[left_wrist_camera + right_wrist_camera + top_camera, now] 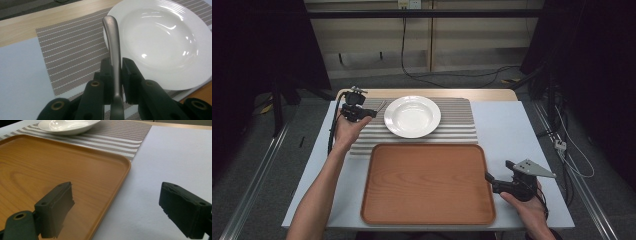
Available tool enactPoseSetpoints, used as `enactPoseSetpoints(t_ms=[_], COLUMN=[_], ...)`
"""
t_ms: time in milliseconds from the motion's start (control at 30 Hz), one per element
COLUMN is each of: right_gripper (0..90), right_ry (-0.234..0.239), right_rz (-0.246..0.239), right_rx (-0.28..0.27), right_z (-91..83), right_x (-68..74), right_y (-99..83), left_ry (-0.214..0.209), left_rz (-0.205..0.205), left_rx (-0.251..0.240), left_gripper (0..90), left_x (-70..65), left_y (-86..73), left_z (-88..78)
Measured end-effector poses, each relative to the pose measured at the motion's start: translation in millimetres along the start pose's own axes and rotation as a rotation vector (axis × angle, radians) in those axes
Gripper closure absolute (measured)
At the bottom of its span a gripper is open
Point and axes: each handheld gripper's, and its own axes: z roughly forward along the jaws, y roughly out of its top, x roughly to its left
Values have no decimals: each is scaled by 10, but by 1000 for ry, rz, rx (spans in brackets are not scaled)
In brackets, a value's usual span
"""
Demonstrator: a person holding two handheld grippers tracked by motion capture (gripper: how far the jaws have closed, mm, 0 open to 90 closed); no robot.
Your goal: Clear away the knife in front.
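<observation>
On inspection I found my left gripper clamped on a slim metal utensil handle, the two pads pinching it from either side. The handle rose clear above the jaws; its working end lay below the frame, so I could not tell whether it was a spoon or a fork. In the high view the left gripper sat over the striped placemat, just beside the left rim of the white plate.

My right gripper stood with its jaws wide apart and nothing between them, one jaw over the right edge of the wooden tray, the other over the bare white table. The tray was empty.

Risks noted, in my judgement:
- The handle was narrow, smooth and curved, and held near one end only. It could have pivoted or slid between the pads under any quick swing.
- The handle stood very close to the plate rim. A careless sideways move could have knocked the plate and shifted it on the mat.
- Setting the utensil down unseen could have caught its hidden tip on the weave of the mat and levered it out of the grip.
</observation>
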Motion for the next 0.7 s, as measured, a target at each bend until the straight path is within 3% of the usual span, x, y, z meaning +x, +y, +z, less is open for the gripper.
enactPoseSetpoints(t_ms=[133,433,600,667,700], right_gripper=[117,118,118,119,119], right_ry=[1,3,2,2,1], right_rz=[-1,-4,-6,-8,-8], right_rx=[-1,-2,0,1,0], right_z=[-2,1,1,2,3], right_x=[3,5,6,4,4], right_y=[1,4,5,5,6], left_ry=[1,-39,-34,-53,-57], left_rz=[13,31,56,41,52], left_rx=[-16,-49,-46,-55,-45], left_gripper=[800,799,799,799,800], left_x=[-60,-246,-358,-397,-400], left_y=[-33,-121,-180,-201,-206], left_z=[-53,-157,-205,-217,-228])
